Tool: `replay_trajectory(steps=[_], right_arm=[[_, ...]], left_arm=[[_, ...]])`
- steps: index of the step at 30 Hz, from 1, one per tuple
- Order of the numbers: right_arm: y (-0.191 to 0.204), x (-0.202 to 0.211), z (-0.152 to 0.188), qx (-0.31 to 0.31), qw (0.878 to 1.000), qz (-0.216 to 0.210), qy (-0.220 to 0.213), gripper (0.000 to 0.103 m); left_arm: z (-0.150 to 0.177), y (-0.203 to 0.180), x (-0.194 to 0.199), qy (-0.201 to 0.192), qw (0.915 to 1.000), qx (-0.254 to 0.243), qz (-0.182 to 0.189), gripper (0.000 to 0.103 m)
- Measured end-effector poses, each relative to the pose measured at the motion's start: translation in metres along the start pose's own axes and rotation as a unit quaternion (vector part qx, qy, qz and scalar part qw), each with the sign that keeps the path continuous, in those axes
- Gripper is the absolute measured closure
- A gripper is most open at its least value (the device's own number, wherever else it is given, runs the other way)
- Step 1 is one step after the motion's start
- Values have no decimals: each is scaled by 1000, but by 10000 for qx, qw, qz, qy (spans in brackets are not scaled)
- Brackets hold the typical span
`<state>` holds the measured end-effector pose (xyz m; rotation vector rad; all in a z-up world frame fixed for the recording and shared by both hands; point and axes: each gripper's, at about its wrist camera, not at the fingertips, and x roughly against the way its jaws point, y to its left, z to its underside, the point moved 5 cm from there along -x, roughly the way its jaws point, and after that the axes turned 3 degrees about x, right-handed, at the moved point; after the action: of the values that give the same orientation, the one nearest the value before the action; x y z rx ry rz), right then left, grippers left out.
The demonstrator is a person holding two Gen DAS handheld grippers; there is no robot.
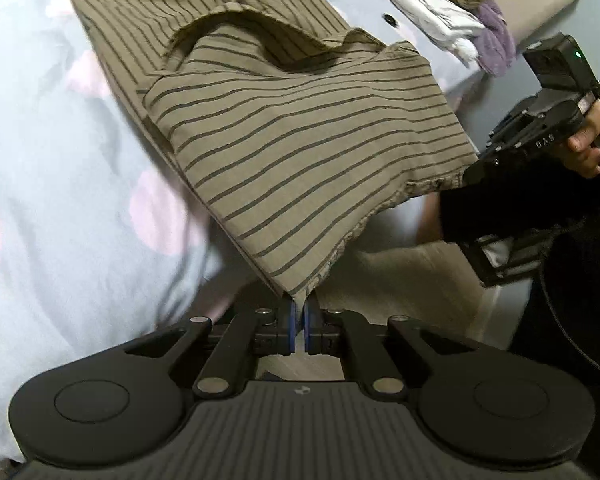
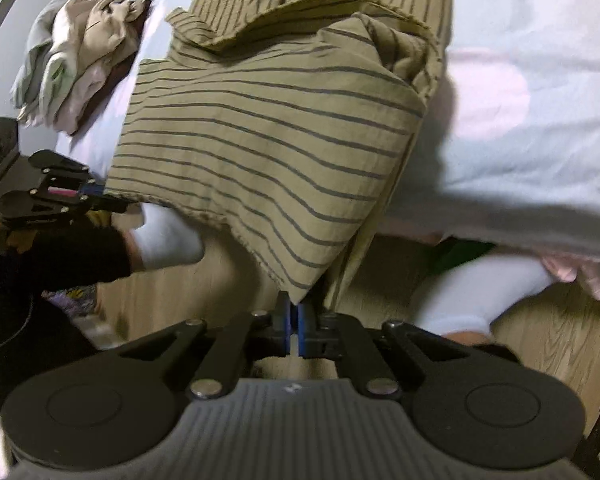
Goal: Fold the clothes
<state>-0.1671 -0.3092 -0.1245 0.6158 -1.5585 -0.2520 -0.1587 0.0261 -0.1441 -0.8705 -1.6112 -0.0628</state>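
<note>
My left claw (image 1: 299, 326) is pinched nearly closed, its blue pads clamping the lowest corner of the olive striped garment (image 1: 300, 152), which rises straight up and away from the pads. My right claw (image 2: 294, 330) is closed the same way on the other lower corner of that striped garment (image 2: 268, 140), the cloth coming to a point right between its blue pads. The hem stretches between my two claws, frayed along its edge and hanging off the side of the bed above the wooden floor (image 2: 540, 340), where my feet in white socks (image 2: 472, 300) show just past the right claw. In the left view my right claw (image 1: 470, 178) appears at the garment's far corner, with my hand (image 1: 588, 140) gripping its black handle. Beyond the held part, the garment is doubled over itself and the rest lies flat on the bed (image 1: 60, 160), whose pale blue cover carries soft pink blotches. Farther off, near the bed's far edge, a loose heap of other clothes (image 1: 452, 20) sits in white, pink, purple and olive, well apart from the garment I hold.
</note>
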Motion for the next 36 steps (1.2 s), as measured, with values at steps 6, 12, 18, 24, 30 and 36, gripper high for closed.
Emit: replay_trajectory(steps=[6,12,18,24,30,36], right_arm=[[-1,41,-16,-256,9980,-228,-535,99],[-12,90,-65,-336,9906,-281,-1294,99],[-24,117,-135,-382,9814,-313,-1854,99],[-43,126,-201,-490,9750,-242,-2153,99],[-64,118,-256,-582,9730,-33,-2235,99],[-77,81,-278,-758,9710,252,-2251,86]], left_arm=[[-26,2,29,-331,9977,282,515,102],[-77,20,71,-911,9936,366,566,101],[-140,34,88,-1388,9894,281,331,101],[-193,70,89,-1718,9831,586,230,101],[-225,101,71,-1833,9784,955,-64,101],[-231,128,40,-1600,9792,1143,-500,99]])
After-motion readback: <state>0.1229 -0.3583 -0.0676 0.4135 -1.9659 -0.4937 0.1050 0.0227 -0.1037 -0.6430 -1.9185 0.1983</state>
